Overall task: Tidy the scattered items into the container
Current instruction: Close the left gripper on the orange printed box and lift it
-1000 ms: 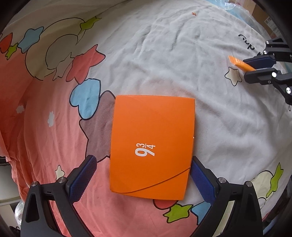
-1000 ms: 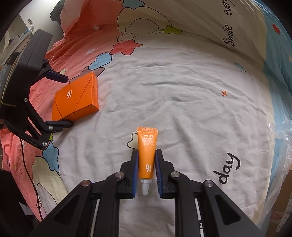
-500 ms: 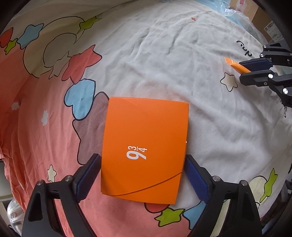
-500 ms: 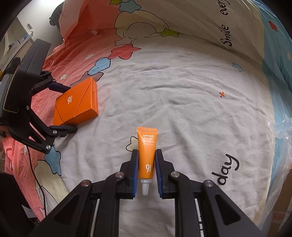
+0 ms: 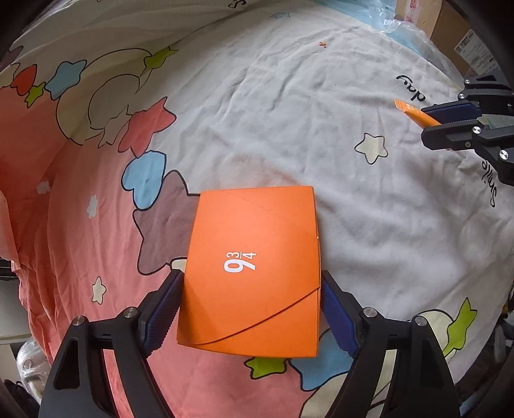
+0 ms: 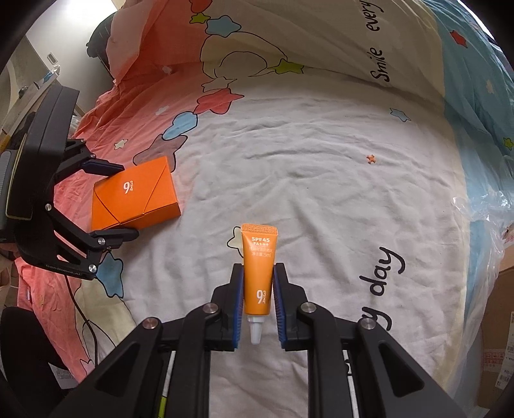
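An orange box (image 5: 253,273) was seen lying flat on the bed (image 5: 289,112), on a wrinkled cartoon-print bedsheet (image 6: 321,160) with stars in pink, blue and green. The box was plain orange card with diagonal fold lines, and "9 3/4" was printed on its top in white. The left tool (image 5: 250,308) was being closed around the box's near end; the blue pads looked right at its two sides, though firm contact could not be told.

A small orange tube (image 6: 258,273) was pinched by the right tool (image 6: 258,302), whose blue pads were pressed on both sides of it. The white cap was pointed back toward the camera, the crimped end away. "SPF45 PA+++" and "9 3/4" were read on the tube; a smaller line below was too fine to be read.

"Smile", "every" and "day" were printed on the bedsheet in black. Cardboard cartons (image 5: 449,29) with labels were seen at the bed's edge.
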